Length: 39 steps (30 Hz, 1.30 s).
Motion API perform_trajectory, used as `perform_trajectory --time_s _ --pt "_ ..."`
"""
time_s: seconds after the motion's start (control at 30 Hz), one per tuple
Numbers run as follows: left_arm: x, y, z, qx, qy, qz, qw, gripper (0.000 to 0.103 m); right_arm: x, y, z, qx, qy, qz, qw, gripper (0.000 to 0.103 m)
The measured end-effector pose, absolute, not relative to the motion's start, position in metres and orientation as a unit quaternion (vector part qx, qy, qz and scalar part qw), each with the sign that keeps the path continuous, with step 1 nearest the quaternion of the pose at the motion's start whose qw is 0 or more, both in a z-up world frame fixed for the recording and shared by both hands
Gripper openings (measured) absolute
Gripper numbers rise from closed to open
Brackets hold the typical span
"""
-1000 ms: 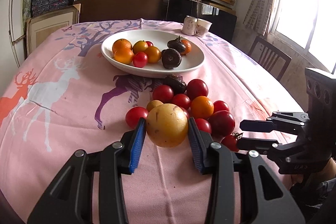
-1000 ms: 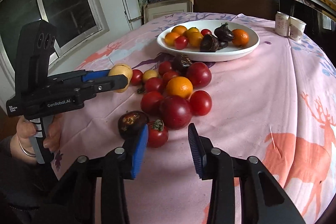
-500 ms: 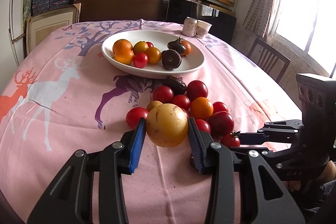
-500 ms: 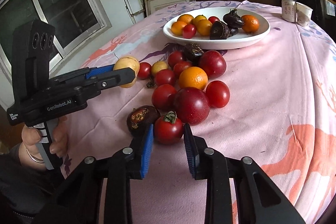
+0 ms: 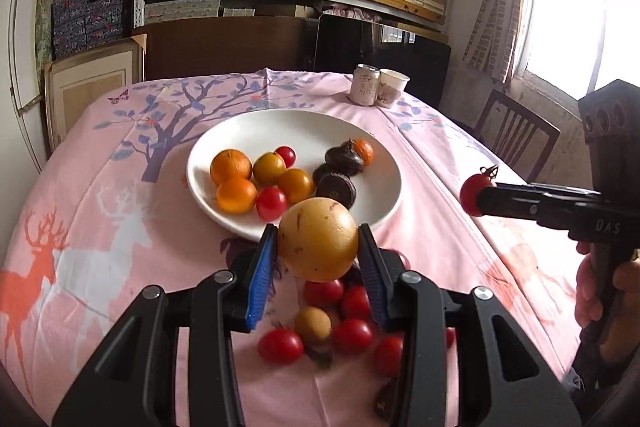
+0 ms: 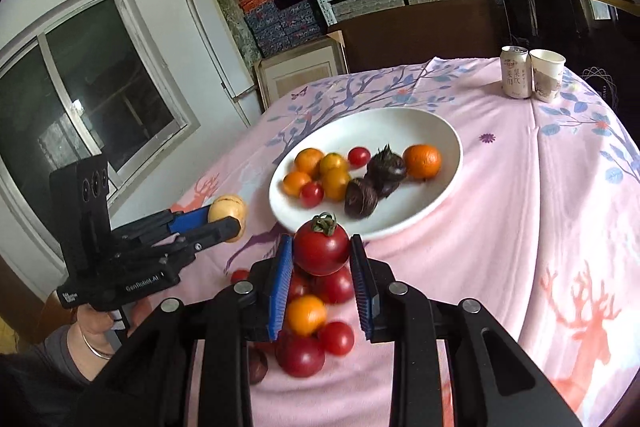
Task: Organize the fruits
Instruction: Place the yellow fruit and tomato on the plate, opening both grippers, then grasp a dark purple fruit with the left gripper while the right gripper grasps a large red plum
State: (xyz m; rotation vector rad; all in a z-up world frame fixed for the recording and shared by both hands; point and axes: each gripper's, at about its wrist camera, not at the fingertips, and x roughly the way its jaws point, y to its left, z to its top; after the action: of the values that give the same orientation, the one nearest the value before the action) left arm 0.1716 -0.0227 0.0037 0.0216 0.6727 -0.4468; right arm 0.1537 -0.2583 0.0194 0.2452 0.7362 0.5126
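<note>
My left gripper (image 5: pixel 318 243) is shut on a large yellow round fruit (image 5: pixel 318 239) and holds it in the air just short of the white plate (image 5: pixel 384 171). It also shows in the right wrist view (image 6: pixel 228 213). My right gripper (image 6: pixel 322 247) is shut on a red tomato (image 6: pixel 322 247) with a green stem, held above the table near the plate's (image 6: pixel 444 131) front rim. The tomato also shows in the left wrist view (image 5: pixel 472 195). The plate holds oranges, small tomatoes and dark fruits. A pile of loose tomatoes (image 5: pixel 352 335) and an orange (image 6: pixel 306 315) lies below both grippers.
A drink can (image 6: pixel 516 71) and a paper cup (image 6: pixel 547 75) stand at the table's far edge. A wooden chair (image 5: pixel 516 131) stands at the right side. Shelves with boxes fill the back wall. The pink tablecloth (image 6: pixel 540 207) has bare cloth right of the plate.
Both grippers have risen from the table towards the plate. My right gripper closed on the red tomato and lifted it. My left gripper lifted the yellow fruit.
</note>
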Motion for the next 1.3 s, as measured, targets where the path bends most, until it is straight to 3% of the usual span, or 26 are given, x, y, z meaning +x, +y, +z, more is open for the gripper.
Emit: perform_trajectory --time_s 0.3,0.37,0.43,0.5,0.77,1.0,1.17,1.3 --pt "0.261 -0.052 -0.018 0.021 0.377 -0.199 0.904 0.040 0.281 -0.238 0.005 0.130 0.393 0.208 0.886 0.029" --pt "0.267 -0.052 -0.022 0.019 0.386 -0.196 0.901 0.041 0.292 -0.234 0.001 0.132 0.394 0.205 0.886 0.034" --pt "0.265 -0.049 -0.022 0.019 0.382 -0.191 0.904 0.056 0.291 -0.233 0.000 0.136 0.387 0.201 0.890 0.045" --pt "0.255 -0.042 -0.016 0.020 0.363 -0.183 0.913 0.069 0.279 -0.233 0.000 0.136 0.379 0.203 0.892 0.046" --pt "0.164 -0.025 -0.019 0.049 0.362 -0.220 0.905 0.072 0.189 -0.277 -0.005 0.129 0.362 0.176 0.907 0.053" --pt "0.076 -0.037 -0.049 0.094 0.386 -0.272 0.877 0.072 0.124 -0.314 -0.033 0.162 0.366 0.149 0.904 0.057" --pt "0.067 -0.055 -0.068 0.111 0.401 -0.254 0.873 0.072 0.106 -0.318 -0.052 0.192 0.365 0.156 0.898 0.057" --pt "0.073 -0.058 -0.073 0.096 0.416 -0.255 0.867 0.041 0.098 -0.311 -0.056 0.193 0.364 0.164 0.896 0.057"
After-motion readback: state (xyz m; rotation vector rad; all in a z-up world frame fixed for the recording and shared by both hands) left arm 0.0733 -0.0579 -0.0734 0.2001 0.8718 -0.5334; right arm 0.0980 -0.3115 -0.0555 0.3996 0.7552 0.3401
